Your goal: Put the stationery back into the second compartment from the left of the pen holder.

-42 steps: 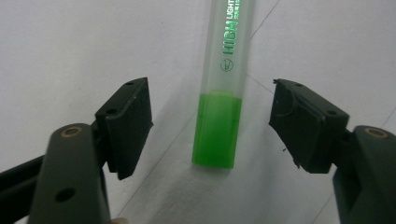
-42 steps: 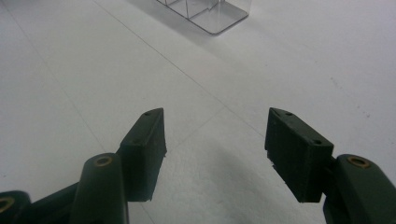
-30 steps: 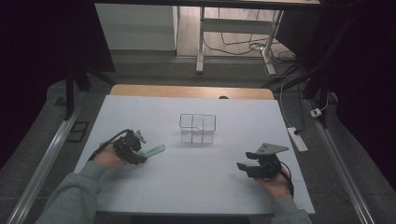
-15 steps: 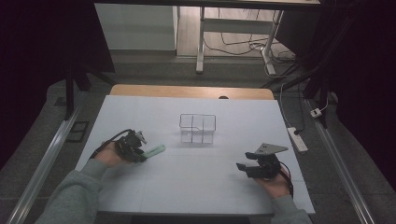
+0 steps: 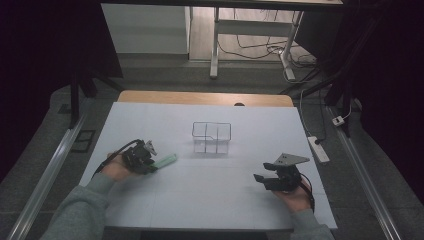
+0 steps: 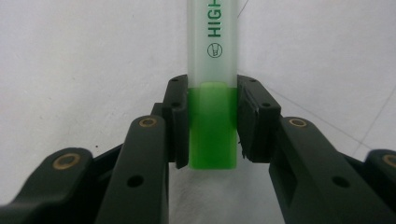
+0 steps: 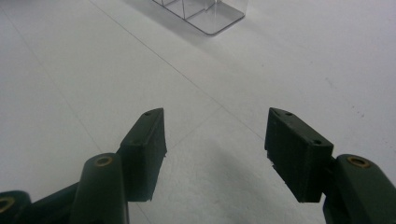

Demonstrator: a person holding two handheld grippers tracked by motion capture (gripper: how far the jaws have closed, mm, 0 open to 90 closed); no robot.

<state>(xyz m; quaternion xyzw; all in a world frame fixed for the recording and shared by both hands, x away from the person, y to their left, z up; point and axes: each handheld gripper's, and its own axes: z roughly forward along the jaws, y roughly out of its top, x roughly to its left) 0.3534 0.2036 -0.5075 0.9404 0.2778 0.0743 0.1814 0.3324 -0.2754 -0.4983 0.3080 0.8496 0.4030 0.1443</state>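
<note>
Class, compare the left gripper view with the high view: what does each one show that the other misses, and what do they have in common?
The left gripper view gives the close detail: green lettering on the highlighter and the left tool clamped on its green end. The high view adds the surroundings: the right tool, open and holding nothing, the clear divided box near the middle of the white table, and the person's grey sleeves. Both show the left tool gripping the highlighter just above the white tabletop.
</note>
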